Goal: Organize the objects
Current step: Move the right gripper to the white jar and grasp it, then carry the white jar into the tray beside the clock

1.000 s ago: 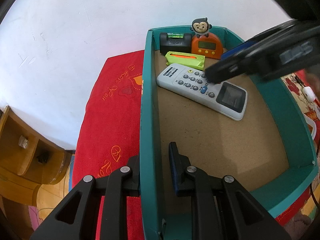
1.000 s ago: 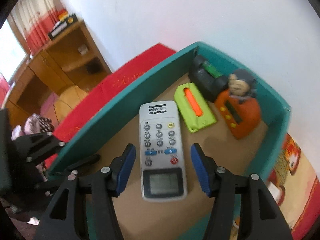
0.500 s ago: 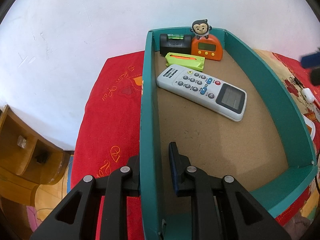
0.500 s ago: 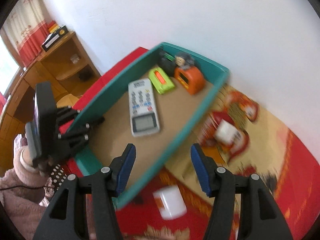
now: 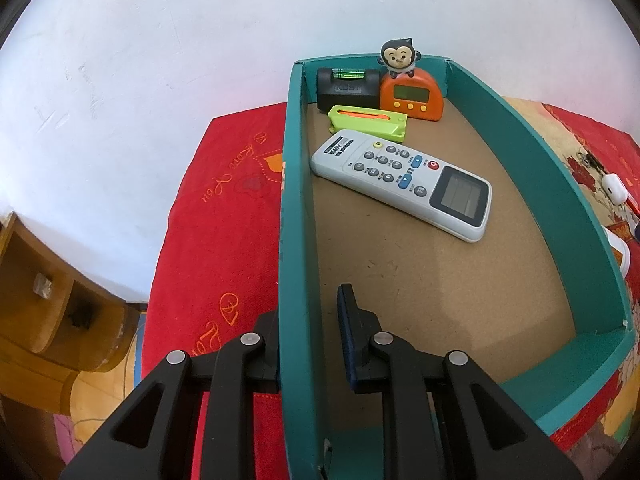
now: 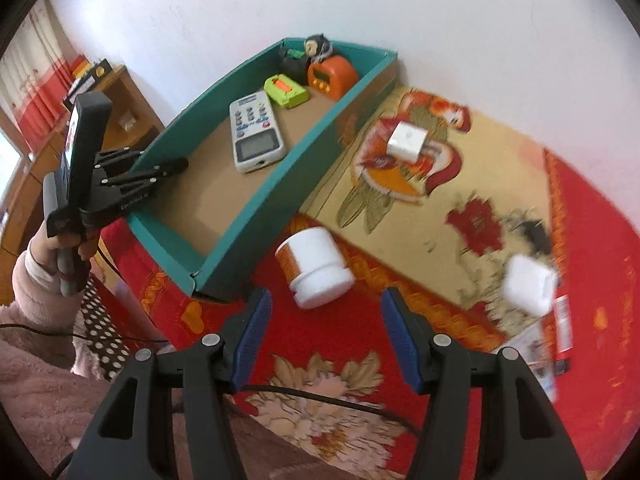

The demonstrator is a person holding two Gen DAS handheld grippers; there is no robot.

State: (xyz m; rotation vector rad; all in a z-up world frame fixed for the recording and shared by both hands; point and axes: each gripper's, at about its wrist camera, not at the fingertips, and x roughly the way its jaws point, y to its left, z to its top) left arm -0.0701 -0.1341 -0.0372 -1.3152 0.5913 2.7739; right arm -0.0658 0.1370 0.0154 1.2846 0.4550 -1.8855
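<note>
An open teal box (image 5: 520, 168) holds a white remote (image 5: 404, 180), a green cutter (image 5: 368, 122), a black level (image 5: 348, 88) and an orange timer (image 5: 412, 98) topped by a monkey figure. My left gripper (image 5: 308, 312) is shut on the box's left wall, one finger outside and one inside. In the right wrist view the box (image 6: 256, 208) sits at upper left with the remote (image 6: 256, 132) in it. My right gripper (image 6: 326, 300) stands open and empty over the red cloth. A white jar (image 6: 316, 268) with an orange label lies just beyond its fingertips.
A white cube (image 6: 406, 140) lies on the patterned cloth right of the box. Further right are a blurred white case (image 6: 528, 284) and a flat packet (image 6: 560, 328). A hand (image 6: 52, 248) holds the left gripper. A wooden shelf (image 5: 48, 304) stands at left, with a white wall behind.
My right gripper has drawn back out of the box and swung right over the cloth, bringing the jar and white cube into view. The left gripper and box have stayed still.
</note>
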